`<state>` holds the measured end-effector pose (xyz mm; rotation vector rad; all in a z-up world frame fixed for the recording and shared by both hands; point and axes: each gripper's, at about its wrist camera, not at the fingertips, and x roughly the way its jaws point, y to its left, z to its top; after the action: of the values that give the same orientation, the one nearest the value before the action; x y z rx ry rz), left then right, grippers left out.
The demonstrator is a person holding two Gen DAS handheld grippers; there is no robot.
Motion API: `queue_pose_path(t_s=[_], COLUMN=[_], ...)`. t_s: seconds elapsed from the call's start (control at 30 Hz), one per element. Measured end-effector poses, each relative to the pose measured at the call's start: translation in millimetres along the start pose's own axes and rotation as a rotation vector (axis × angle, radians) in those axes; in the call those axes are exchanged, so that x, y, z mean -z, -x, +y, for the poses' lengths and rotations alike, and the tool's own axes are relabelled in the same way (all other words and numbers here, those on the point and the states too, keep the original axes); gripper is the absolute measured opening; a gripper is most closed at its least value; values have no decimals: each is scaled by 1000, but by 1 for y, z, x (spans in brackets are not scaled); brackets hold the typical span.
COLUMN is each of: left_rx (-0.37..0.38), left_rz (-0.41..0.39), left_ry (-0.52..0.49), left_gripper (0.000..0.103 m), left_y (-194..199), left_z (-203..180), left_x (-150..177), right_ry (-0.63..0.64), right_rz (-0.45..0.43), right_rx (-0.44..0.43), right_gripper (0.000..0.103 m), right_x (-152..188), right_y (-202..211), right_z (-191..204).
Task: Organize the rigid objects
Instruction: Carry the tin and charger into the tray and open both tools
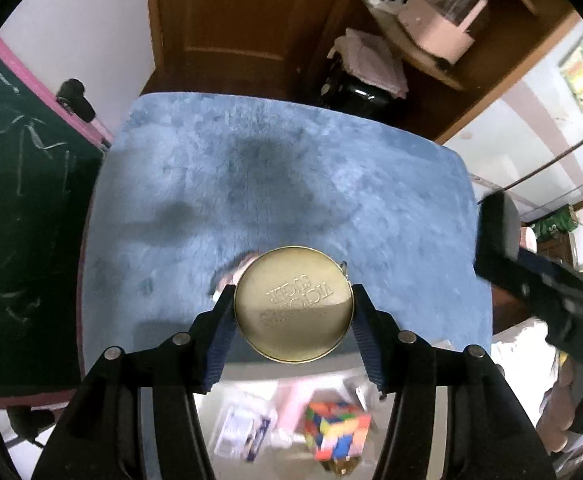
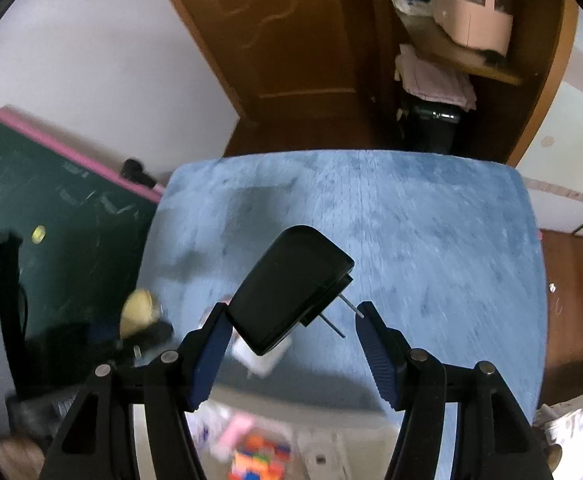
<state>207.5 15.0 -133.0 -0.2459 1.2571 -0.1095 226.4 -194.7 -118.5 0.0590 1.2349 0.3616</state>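
The left tongs (image 1: 293,316) squeeze one round gold tin (image 1: 293,304) between both blue pads, up in the air over the near edge of the blue fuzzy tabletop (image 1: 275,184). The right tongs (image 2: 291,320) are open fairly wide, and one black plug (image 2: 291,290) with two metal pins leans on the left pad only, above the tabletop (image 2: 431,232). One colored cube (image 1: 337,430) sits lower down below the tin, too blurry to tell what it sits in.

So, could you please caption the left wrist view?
Left claw gripping a round brass tin above the blue rug.
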Motion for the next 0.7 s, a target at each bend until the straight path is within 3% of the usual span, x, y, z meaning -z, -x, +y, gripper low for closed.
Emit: queue_pose_path(t_s=[0.23, 0.37, 0.7], left_rx=[-40, -97, -190], left_rz=[-42, -40, 127], left_ry=[-43, -82, -134], left_gripper=[58, 59, 59], left_y=[29, 30, -21], left_z=[-8, -10, -2], left_x=[64, 100, 185], right_ry=[75, 148, 432], right_rz=[35, 75, 173], right_rx=[1, 62, 218], right_gripper=[64, 64, 65], right_x=[87, 136, 221], right_y=[25, 17, -26], right_z=[5, 14, 32])
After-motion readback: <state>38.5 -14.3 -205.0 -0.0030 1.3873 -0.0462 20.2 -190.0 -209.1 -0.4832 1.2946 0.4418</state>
